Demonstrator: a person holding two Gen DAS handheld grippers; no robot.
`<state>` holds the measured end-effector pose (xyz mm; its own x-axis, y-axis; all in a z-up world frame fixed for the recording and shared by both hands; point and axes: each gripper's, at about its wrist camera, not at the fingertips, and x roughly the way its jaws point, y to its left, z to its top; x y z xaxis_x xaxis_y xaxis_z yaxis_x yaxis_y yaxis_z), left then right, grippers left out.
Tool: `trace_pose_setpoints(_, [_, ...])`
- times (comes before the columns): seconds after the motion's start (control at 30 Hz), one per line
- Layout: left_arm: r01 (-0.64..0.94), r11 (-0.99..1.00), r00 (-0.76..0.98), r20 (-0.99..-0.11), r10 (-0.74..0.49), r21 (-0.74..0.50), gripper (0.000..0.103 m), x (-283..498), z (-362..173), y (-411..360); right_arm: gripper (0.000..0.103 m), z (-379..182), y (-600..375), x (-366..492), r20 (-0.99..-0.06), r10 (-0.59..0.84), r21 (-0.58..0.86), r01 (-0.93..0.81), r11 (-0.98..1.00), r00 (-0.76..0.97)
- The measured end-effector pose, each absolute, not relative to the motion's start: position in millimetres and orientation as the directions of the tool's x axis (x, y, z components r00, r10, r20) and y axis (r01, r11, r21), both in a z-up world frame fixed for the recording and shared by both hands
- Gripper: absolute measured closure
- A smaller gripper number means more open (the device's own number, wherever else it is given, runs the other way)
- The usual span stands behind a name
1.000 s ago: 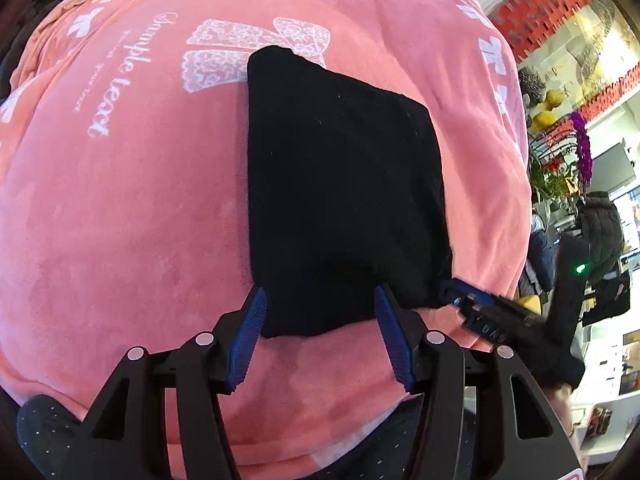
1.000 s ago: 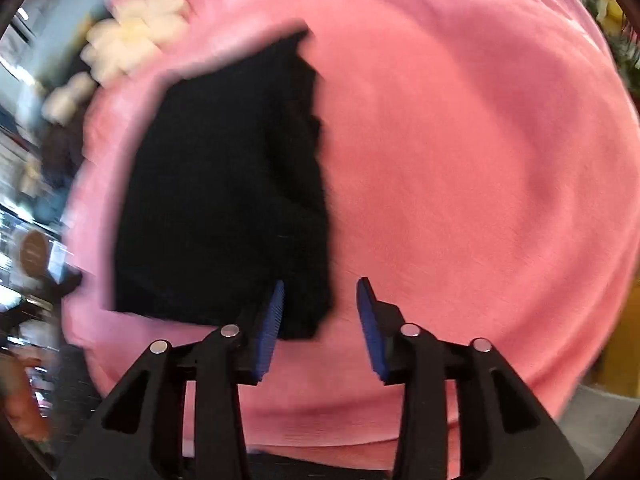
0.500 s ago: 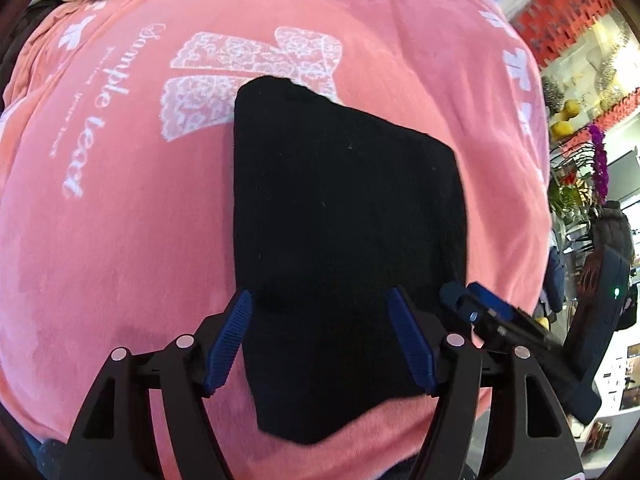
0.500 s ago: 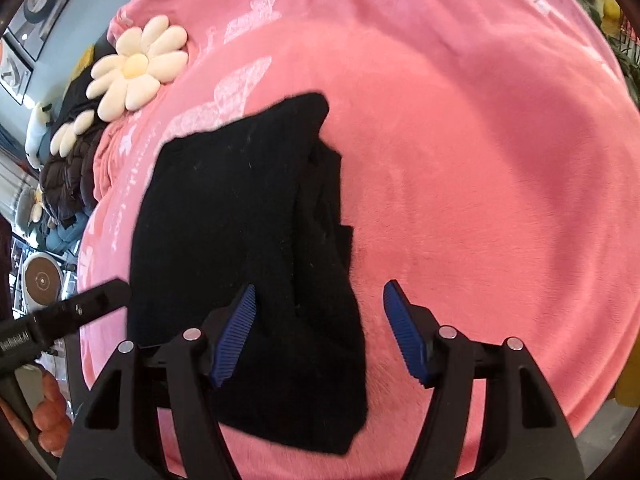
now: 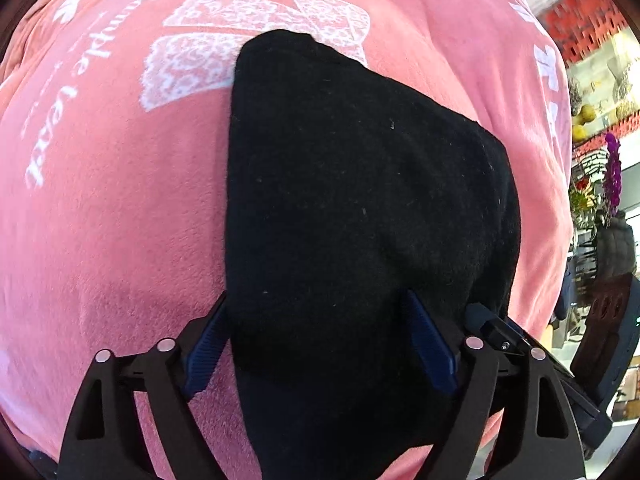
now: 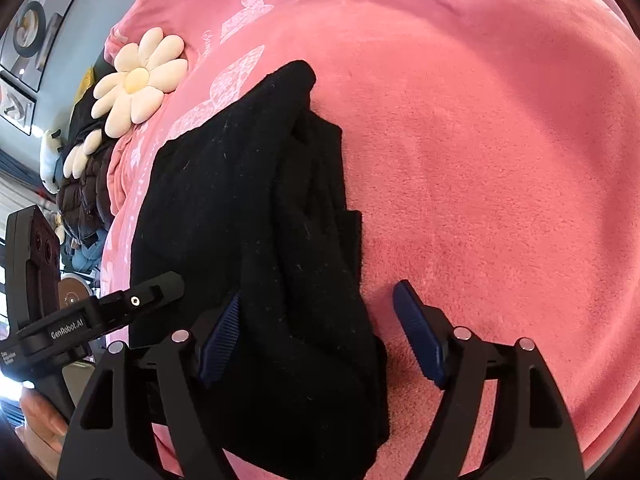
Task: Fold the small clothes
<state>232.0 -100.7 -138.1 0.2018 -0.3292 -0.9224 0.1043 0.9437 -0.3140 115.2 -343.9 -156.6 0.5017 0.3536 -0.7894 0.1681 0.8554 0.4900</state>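
I see both jaws just opened wide, gripping nothing: left gripper (image 5: 320, 344) and right gripper (image 6: 316, 336) straddle the folded black knit garment (image 5: 360, 208) on the pink fleece blanket (image 5: 112, 208).

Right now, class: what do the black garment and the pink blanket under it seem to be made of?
Black garment: probably soft knit or fleece; matte, fuzzy, specked with lint. Pink blanket: likely plush fleece; short velvety nap with brushed shading and white printed bows.

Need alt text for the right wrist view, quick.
A folded black garment lies on a pink blanket, its near edge between the open right tongs, whose jaws have just been opening. A daisy-shaped cushion sits upper left; the left tongs reach in at left.
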Motion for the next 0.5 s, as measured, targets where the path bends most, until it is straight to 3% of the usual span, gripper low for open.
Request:
trace_pose_setpoints(0.1, [0.126, 0.946, 0.205, -0.925, -0.320, -0.300, 0.019, 232, -138, -108, 0.031, -158, -344, 114, -0.784, 0.358, 0.501, 0.176, 0.848, 0.507])
trace_pose_setpoints(0.17, [0.122, 0.939, 0.193, -0.920, -0.341, -0.322, 0.023, 232, -138, -108, 0.055, -159, -344, 114, -0.758, 0.411, 0.553, 0.165, 0.817, 0.507])
trace_pose_setpoints(0.27, [0.145, 0.921, 0.158, -0.911, -0.381, -0.361, 0.039, 232, -133, -103, 0.074, -151, -342, 109, -0.750, 0.420, 0.565, 0.166, 0.808, 0.511])
trace_pose_setpoints(0.33, [0.158, 0.908, 0.147, -0.900, -0.410, -0.388, 0.064, 231, -127, -96, 0.078, -140, -338, 105, -0.744, 0.416, 0.566, 0.162, 0.808, 0.523])
trace_pose_setpoints(0.37, [0.158, 0.903, 0.142, -0.895, -0.422, -0.401, 0.071, 230, -123, -91, 0.079, -134, -336, 102, -0.737, 0.417, 0.570, 0.157, 0.807, 0.531])
trace_pose_setpoints(0.5, [0.168, 0.890, 0.147, -0.882, -0.447, -0.423, 0.076, 219, -100, -79, 0.080, -98, -315, 85, -0.723, 0.407, 0.553, 0.114, 0.825, 0.559])
